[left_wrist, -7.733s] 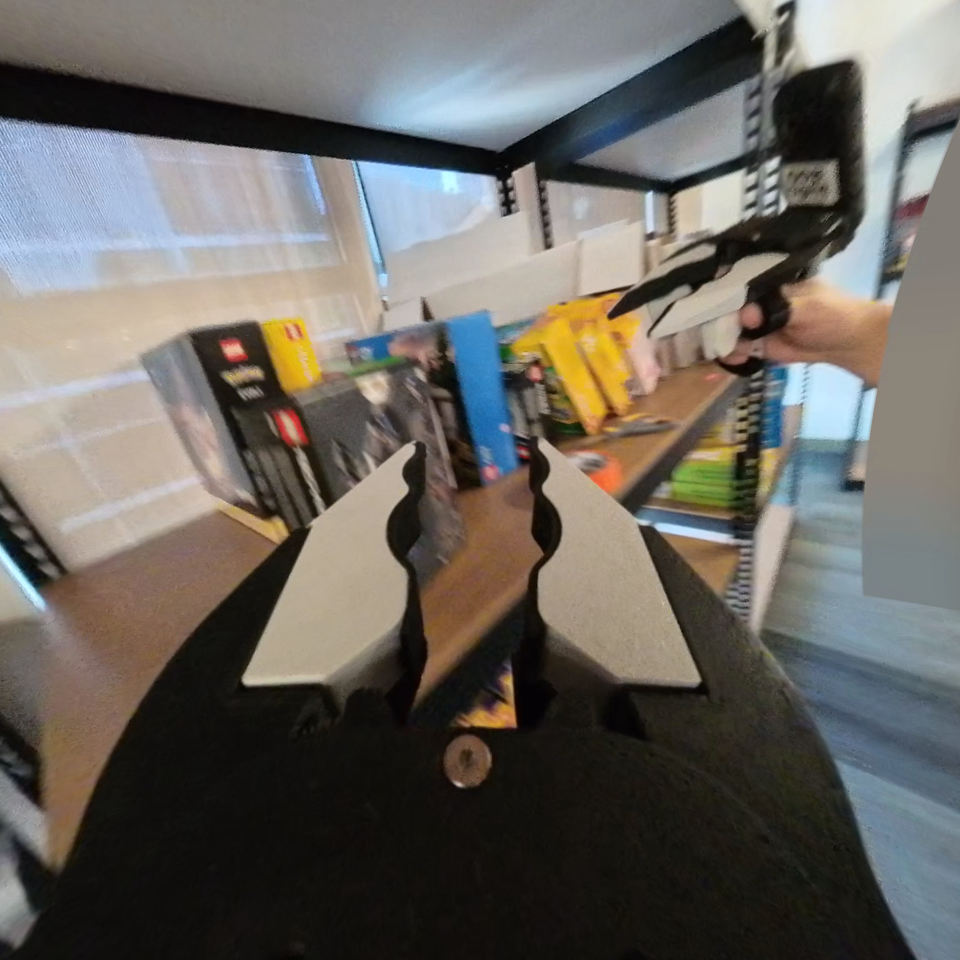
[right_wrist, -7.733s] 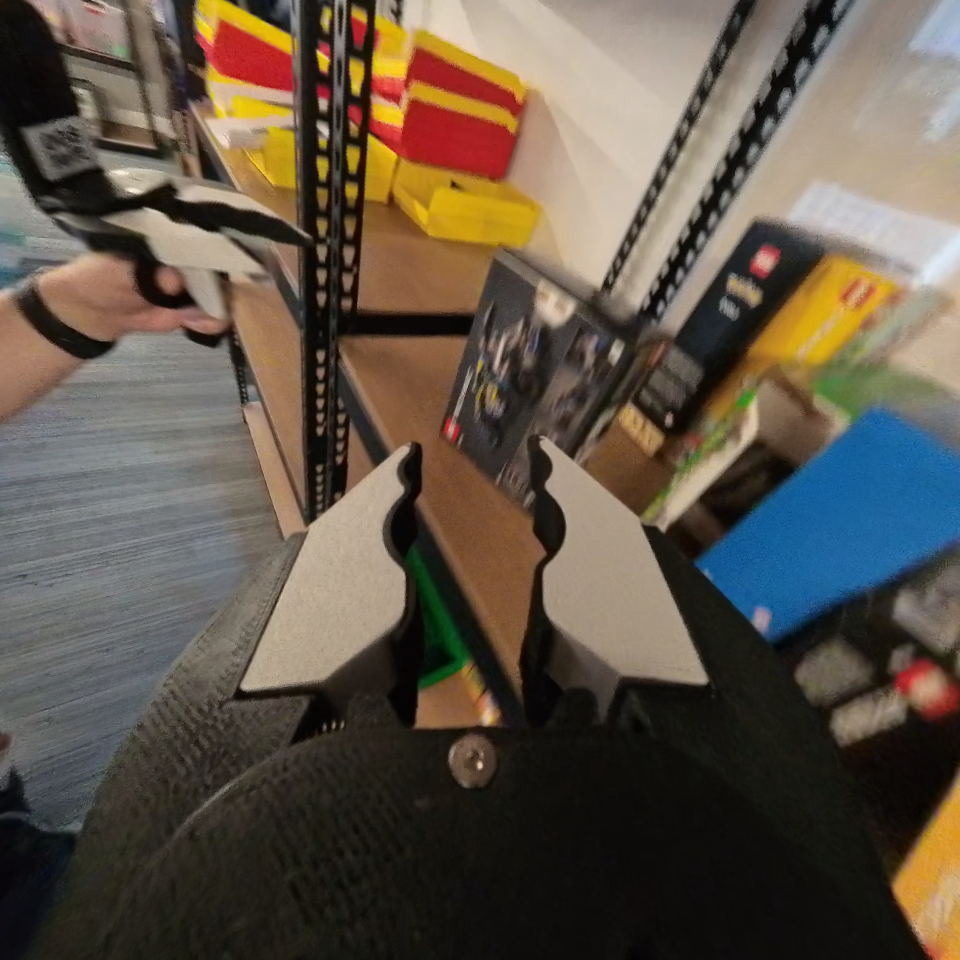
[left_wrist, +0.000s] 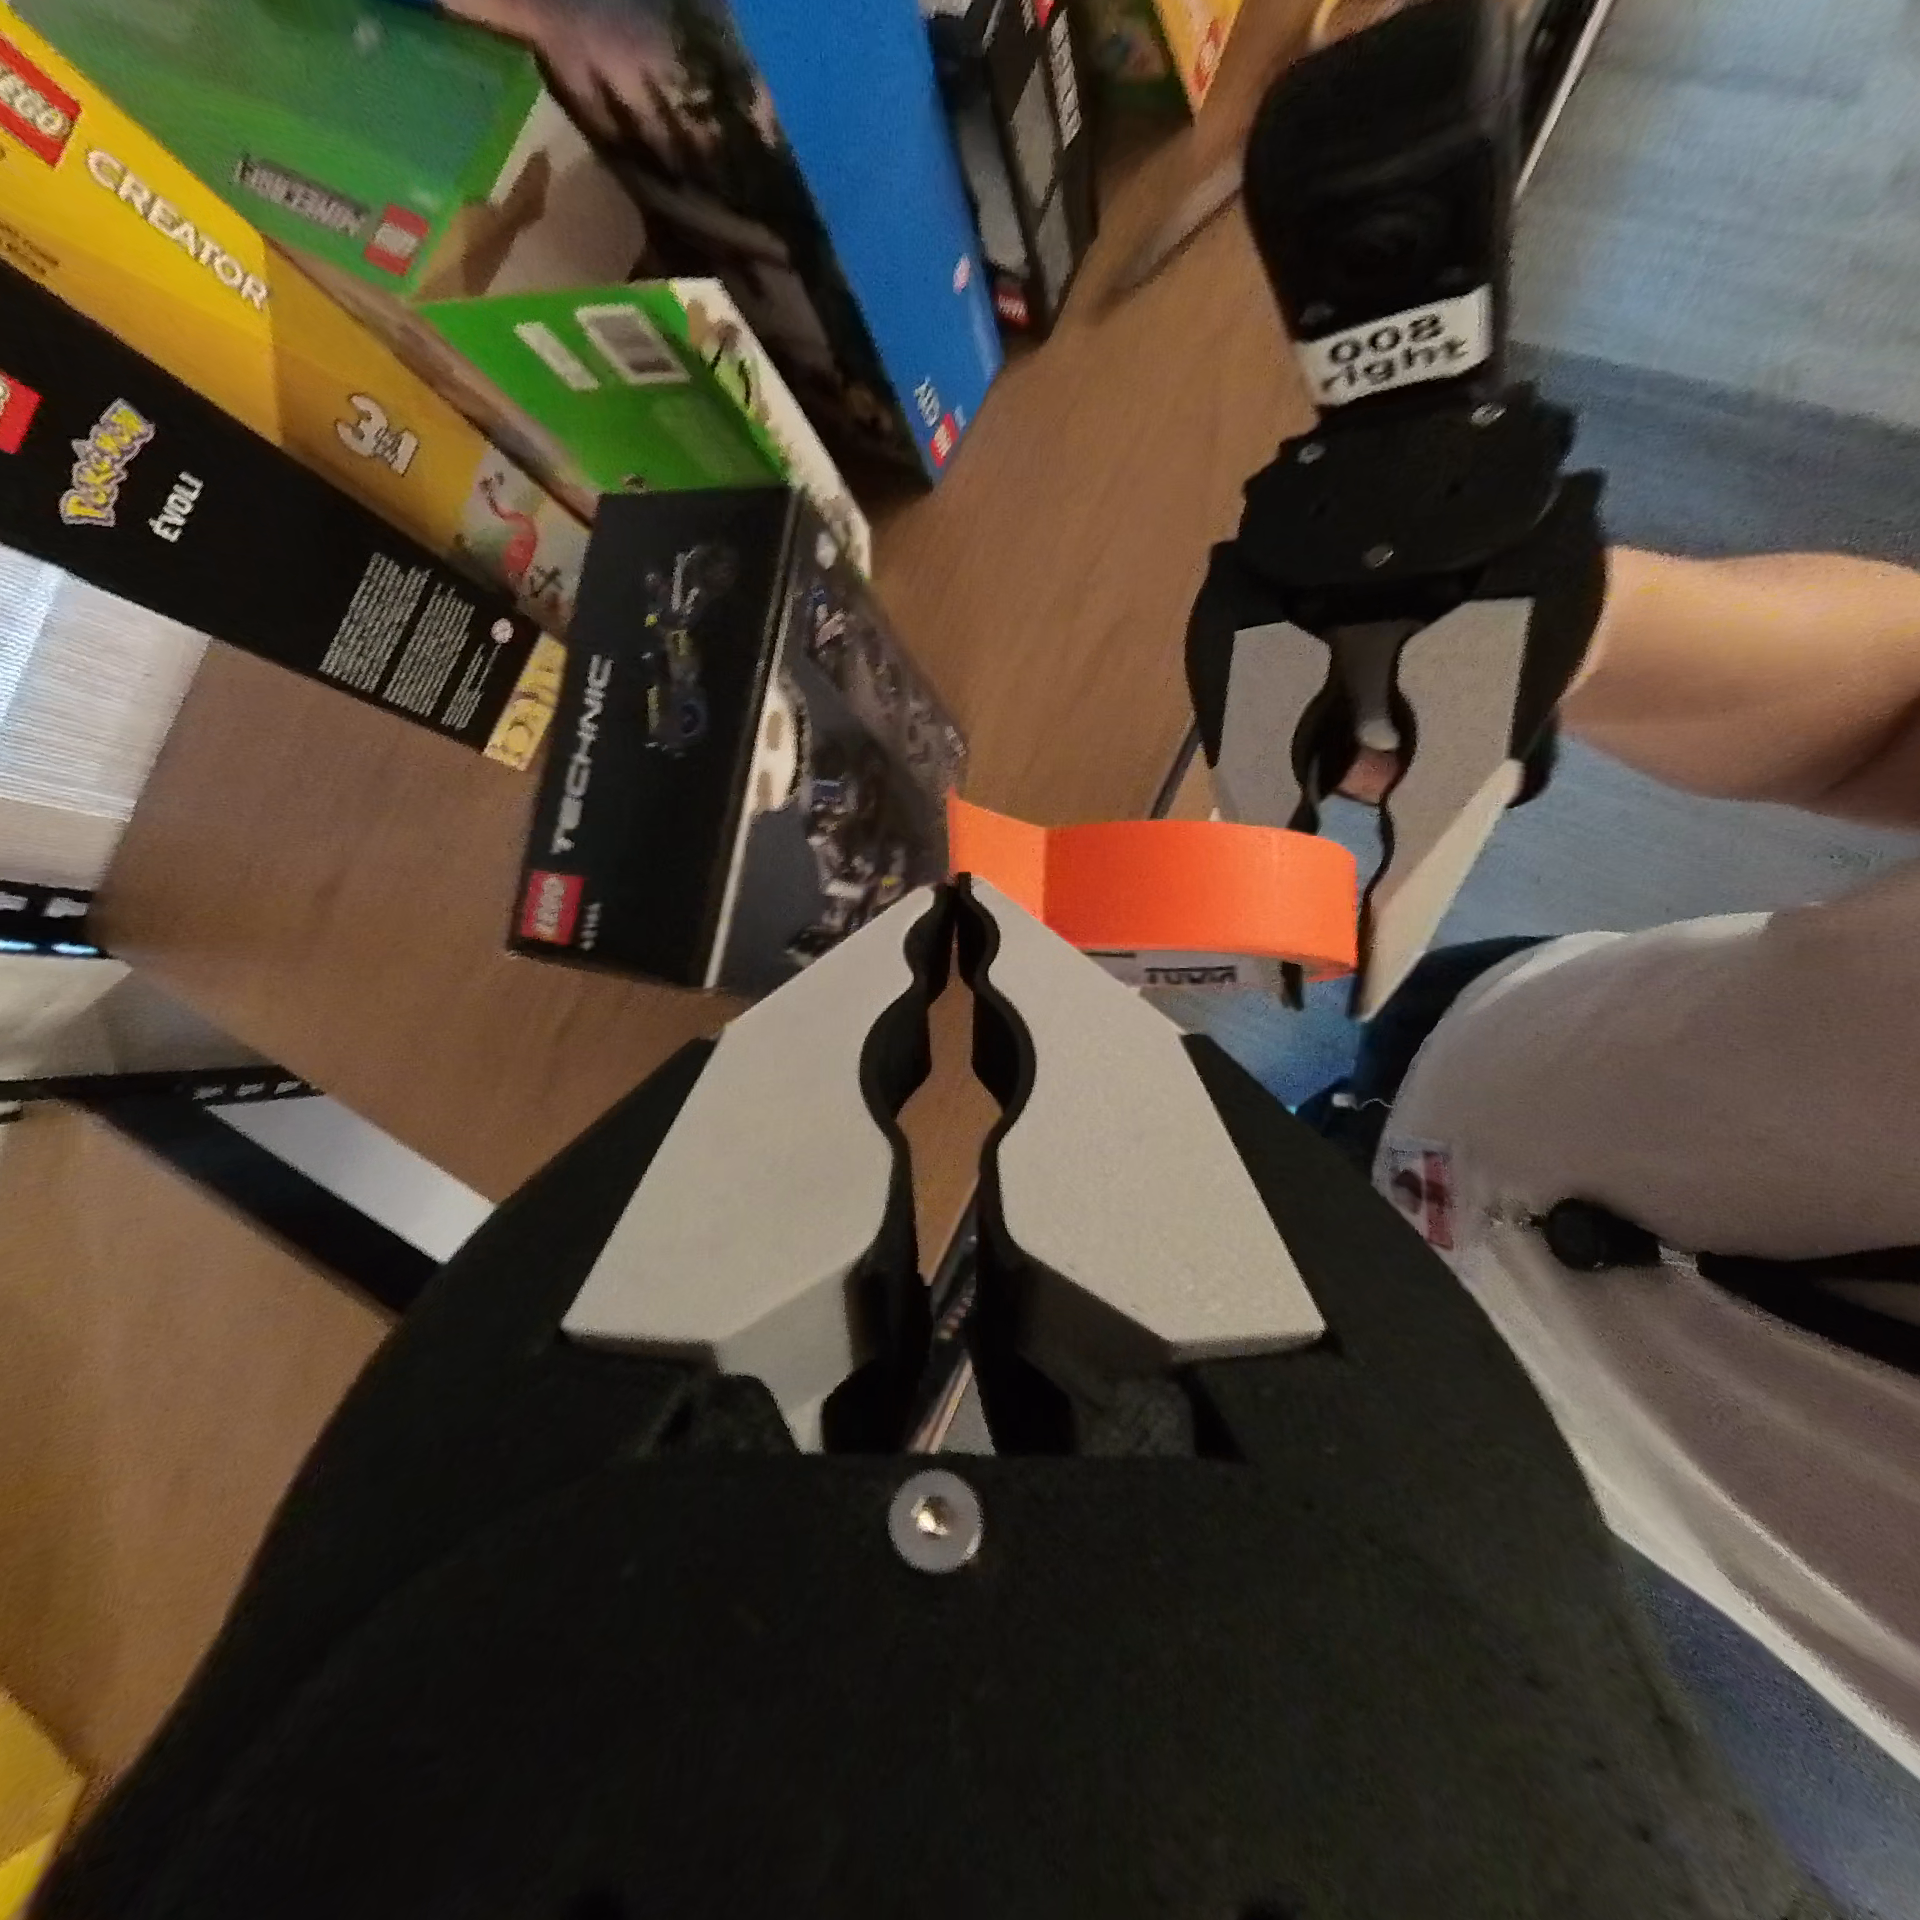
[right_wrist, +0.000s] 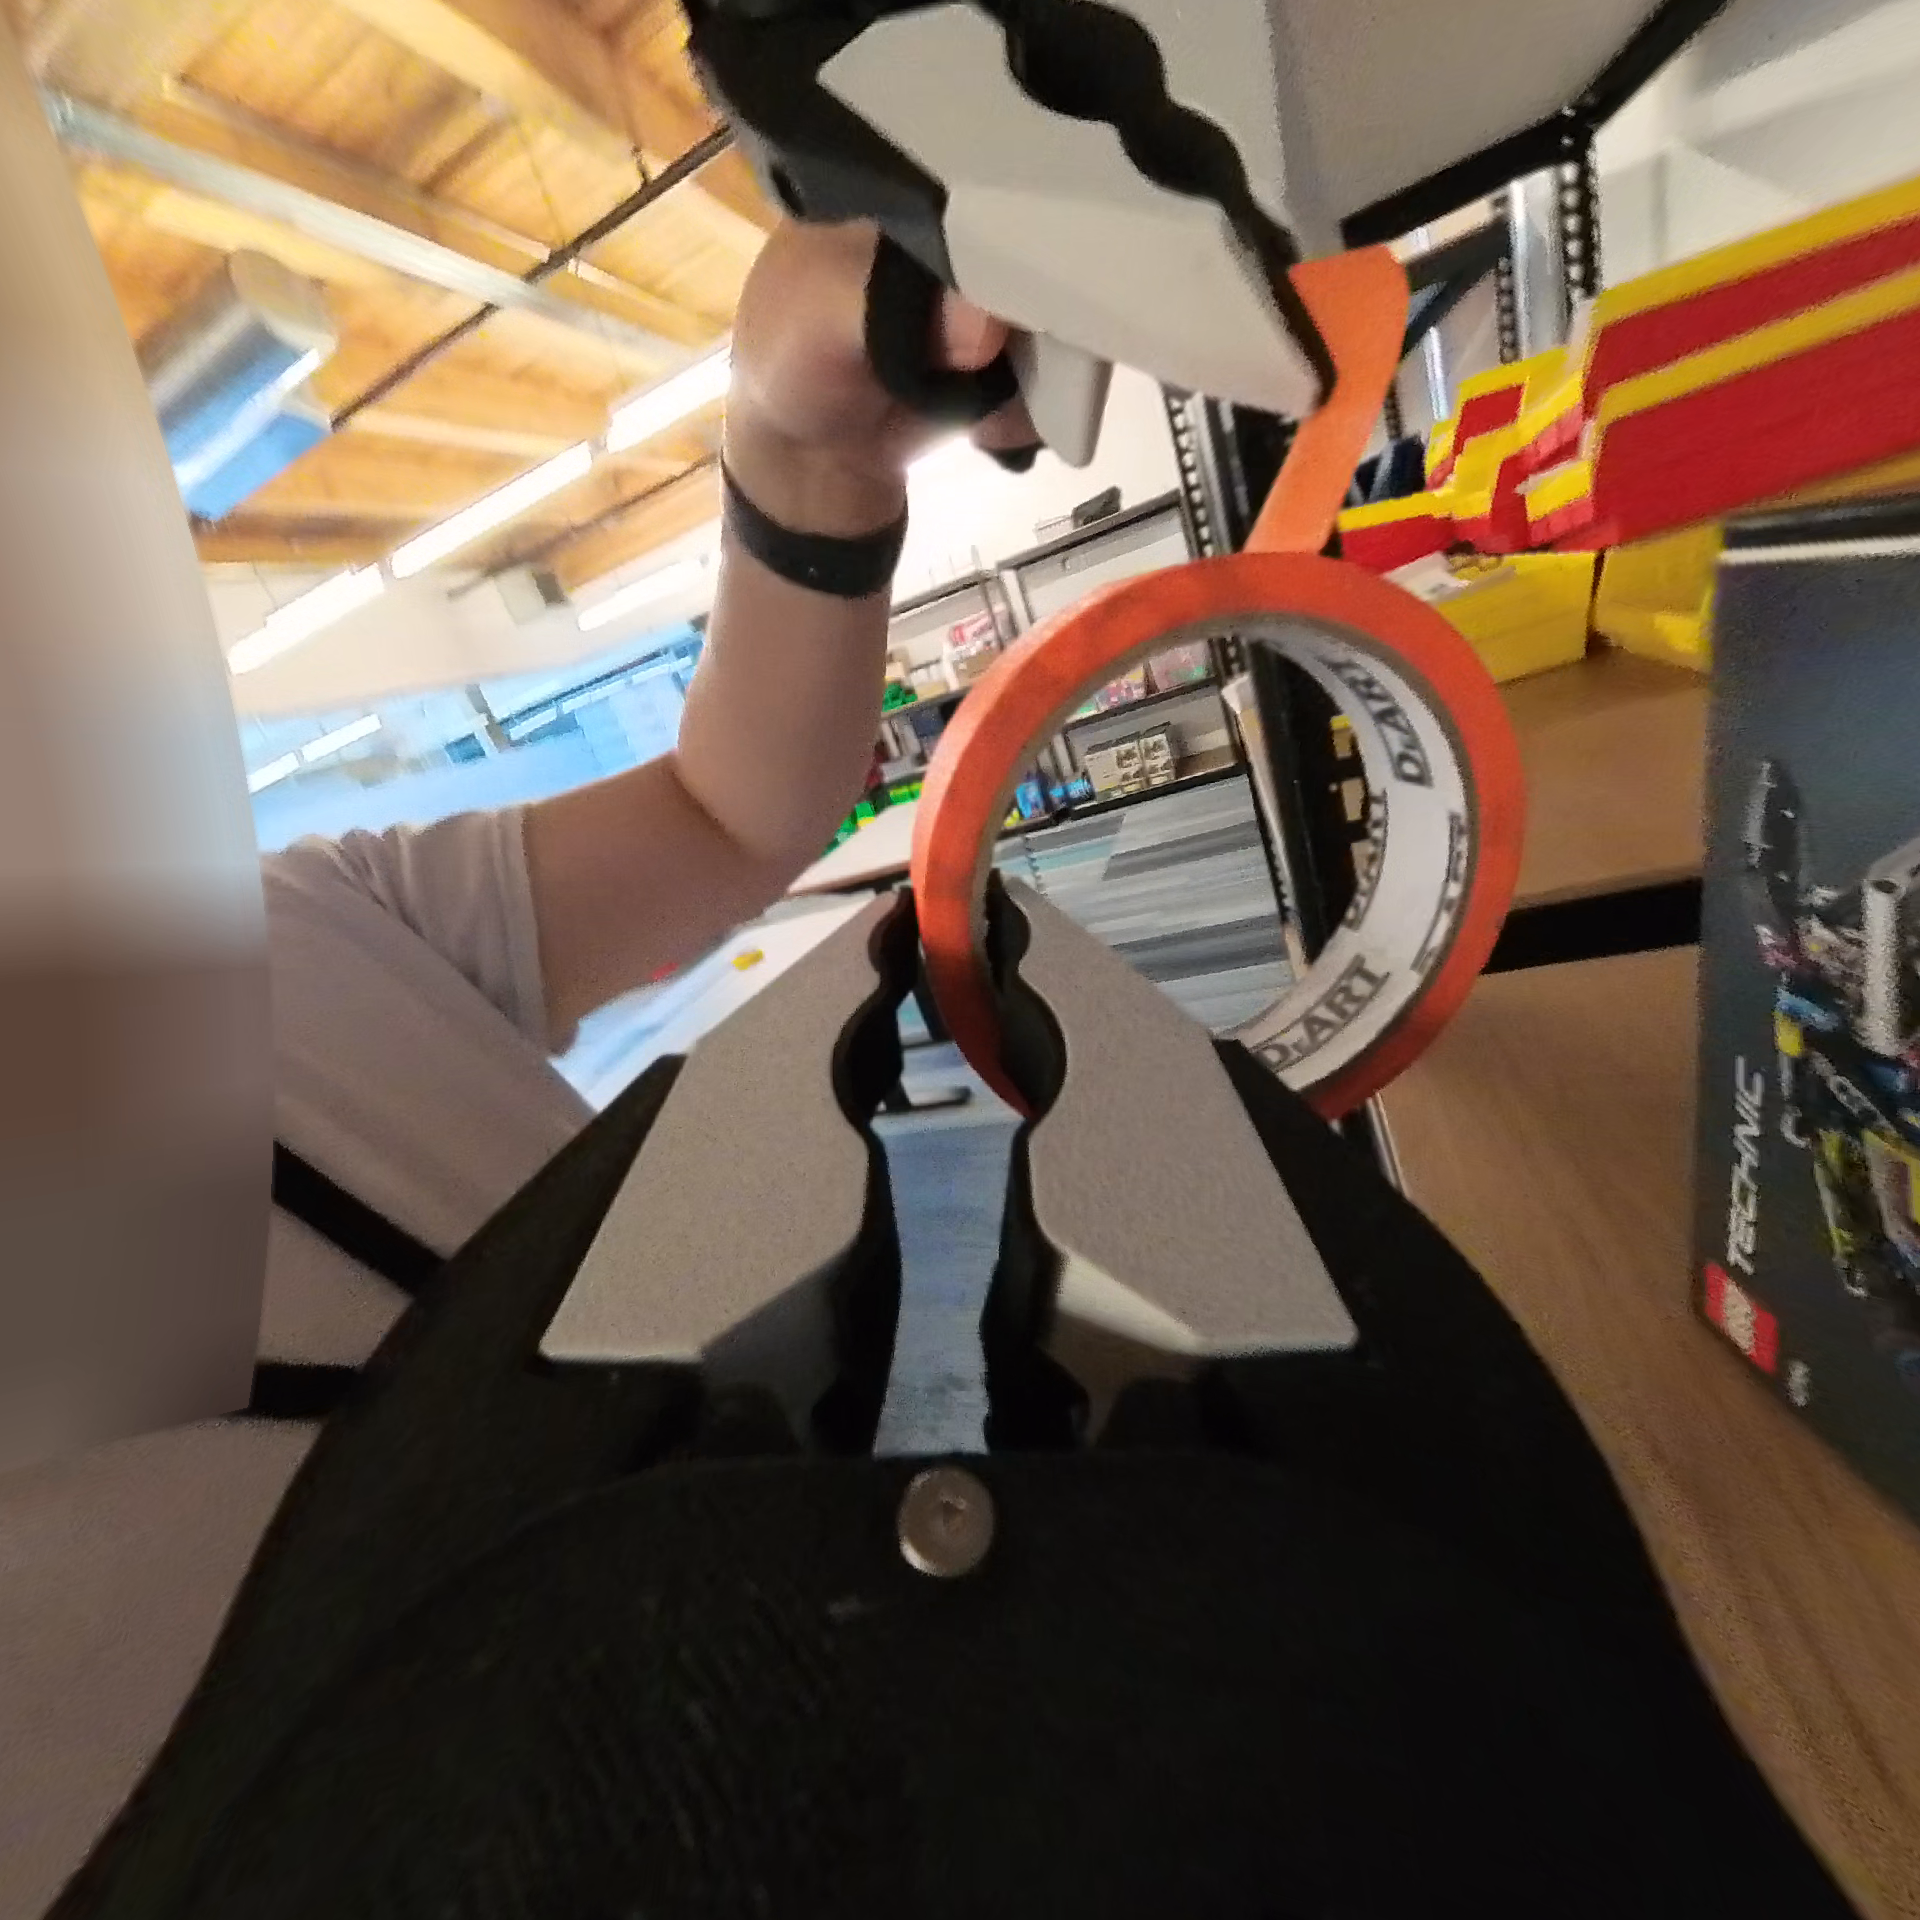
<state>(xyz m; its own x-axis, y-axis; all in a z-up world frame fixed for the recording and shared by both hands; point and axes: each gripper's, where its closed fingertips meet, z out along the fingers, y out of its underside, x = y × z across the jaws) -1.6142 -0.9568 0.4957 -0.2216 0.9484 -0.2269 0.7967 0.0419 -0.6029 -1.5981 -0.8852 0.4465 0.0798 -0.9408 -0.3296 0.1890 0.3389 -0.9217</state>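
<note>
The right gripper (right_wrist: 951, 935) pinches the orange masking tape roll (right_wrist: 1226, 831); the left gripper (left_wrist: 961, 894) nips its loose end; box labels stay blurred

An orange tape roll (right_wrist: 1221, 831) with a white, black-lettered core, its loose orange tape end (right_wrist: 1340, 384) peeling away; both the left gripper (left_wrist: 961, 894) and the right gripper (right_wrist: 951, 935) have pale grey fingers edged in wavy black on black bodies. A black toy box (left_wrist: 665, 727) stands on the brown wood-grain surface (left_wrist: 1081, 499), beside yellow, green and blue boxes (left_wrist: 364, 260). Red-and-yellow bins (right_wrist: 1714, 416) line the background, beneath a tan wooden ceiling (right_wrist: 364, 260).
</note>
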